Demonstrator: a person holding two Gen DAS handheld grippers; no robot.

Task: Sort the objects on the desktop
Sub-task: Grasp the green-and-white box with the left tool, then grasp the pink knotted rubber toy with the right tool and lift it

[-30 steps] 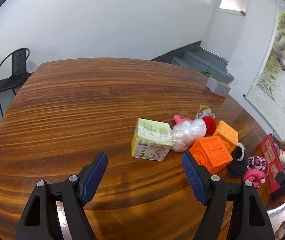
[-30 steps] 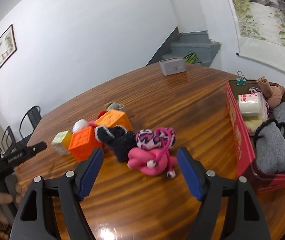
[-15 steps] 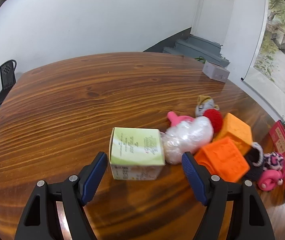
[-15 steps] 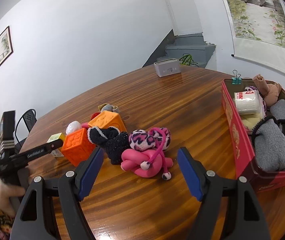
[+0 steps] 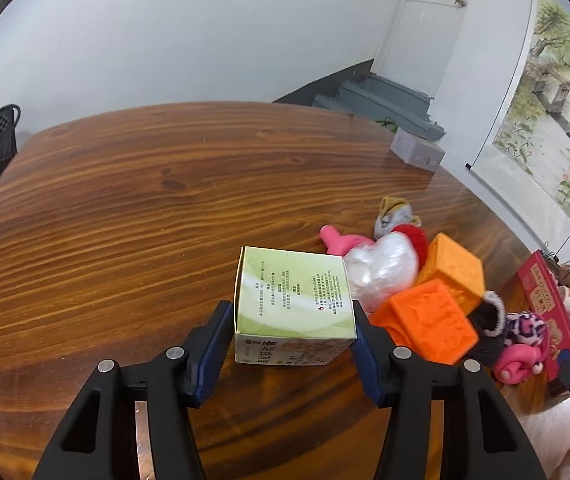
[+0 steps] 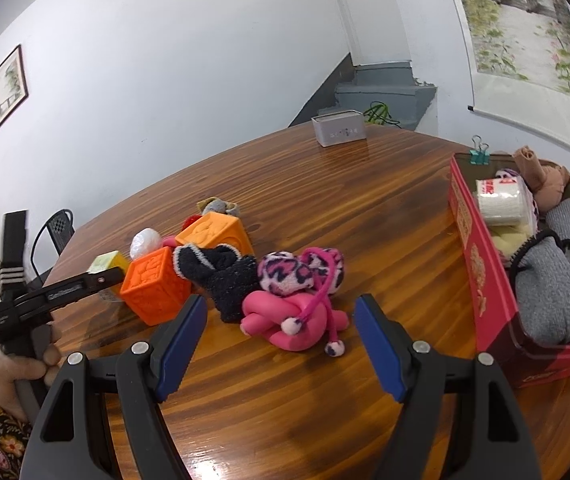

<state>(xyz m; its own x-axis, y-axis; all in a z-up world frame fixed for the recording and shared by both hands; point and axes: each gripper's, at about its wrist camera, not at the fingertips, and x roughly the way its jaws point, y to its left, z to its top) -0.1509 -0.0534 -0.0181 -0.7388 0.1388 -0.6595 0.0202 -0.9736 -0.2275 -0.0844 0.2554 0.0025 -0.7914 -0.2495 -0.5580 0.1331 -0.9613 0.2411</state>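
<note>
**Left hand-held gripper closed around the green box**

Our left hand-held gripper (image 5: pixel 293 328) has its blue pads pressed against both sides of the green box (image 5: pixel 295 294), which sits on the desk (image 5: pixel 125 208) between them. At about two o'clock from the box lies a white wrapped bundle (image 5: pixel 381 268), touching the box's far right corner. Just beside the box at three o'clock stands an orange cube (image 5: pixel 425 326), with a second, paler orange cube (image 5: pixel 451 270) behind it.

Our right hand-held gripper (image 6: pixel 281 332) hangs wide open above the desk, holding nothing. Directly ahead at twelve o'clock, between the pads and a little beyond them, lies a pink knotted toy (image 6: pixel 293 320) with a leopard-print pompom piece (image 6: pixel 297 272) resting on it. At eleven o'clock a black fuzzy sock (image 6: pixel 225 276) leans against the cubes. At about two o'clock sits a red box (image 6: pixel 481 264), already holding a grey sock (image 6: pixel 553 292) and a white roll (image 6: pixel 501 202).
</note>
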